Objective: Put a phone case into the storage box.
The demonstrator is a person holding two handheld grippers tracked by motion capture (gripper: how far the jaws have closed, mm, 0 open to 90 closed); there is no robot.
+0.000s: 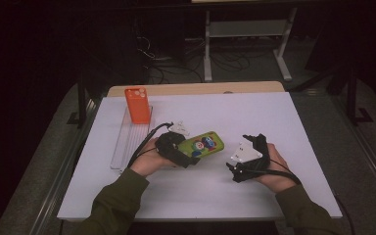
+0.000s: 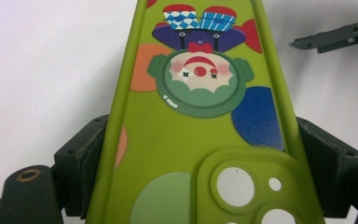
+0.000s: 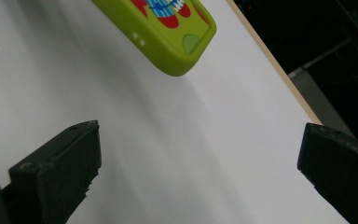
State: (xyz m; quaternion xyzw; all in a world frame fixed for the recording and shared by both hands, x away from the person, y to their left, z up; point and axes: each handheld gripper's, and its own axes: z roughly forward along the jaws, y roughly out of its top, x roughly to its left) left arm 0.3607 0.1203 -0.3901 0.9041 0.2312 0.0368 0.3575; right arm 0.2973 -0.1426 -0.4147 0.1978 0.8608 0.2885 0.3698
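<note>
Green phone case [image 1: 201, 145] with clown print: we are holding it by its camera-cutout end in the left gripper [image 1: 186, 155], jaws clamped on both long edges, over the middle of the white table [image 1: 274, 117]. Right gripper [image 1: 239, 157]: we are keeping it spread wide and empty, just beside the case's free end. Orange phone case [image 1: 137, 105]: standing in the clear rack [image 1: 127, 139], far left. Step, as we judge it: carrying the case; next likely calls for lining it up with the rack.
</note>
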